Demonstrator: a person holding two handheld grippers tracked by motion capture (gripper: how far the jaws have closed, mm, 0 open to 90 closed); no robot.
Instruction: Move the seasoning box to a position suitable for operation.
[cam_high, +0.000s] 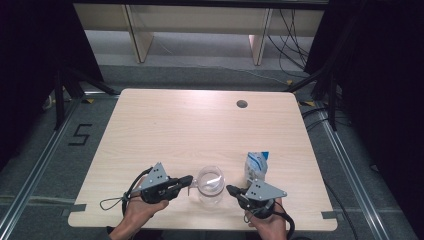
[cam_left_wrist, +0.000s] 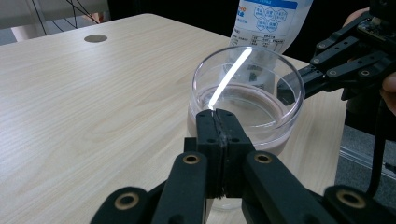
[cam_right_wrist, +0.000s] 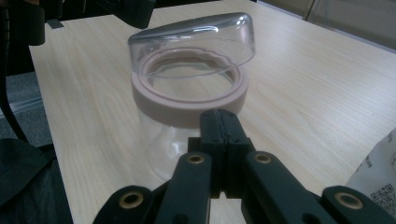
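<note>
your left gripper (cam_high: 186, 180) has its fingers (cam_left_wrist: 219, 140) pressed together with nothing between them, and so does your right gripper (cam_high: 231, 190), whose fingers (cam_right_wrist: 223, 135) also meet flat. the jar (cam_high: 210, 184) stands on the counter (cam_high: 165, 130) between the two sets of fingers, just ahead of each tip. in the left gripper view the clear lid (cam_left_wrist: 247, 84) sits right past your fingers, close enough that i cannot tell if they touch. in the right gripper view the lid (cam_right_wrist: 196, 44) sits tilted on the jar's pinkish ring (cam_right_wrist: 187, 100). the pouch (cam_high: 256, 165) stands just beyond your right fingers, close beside the jar.
</note>
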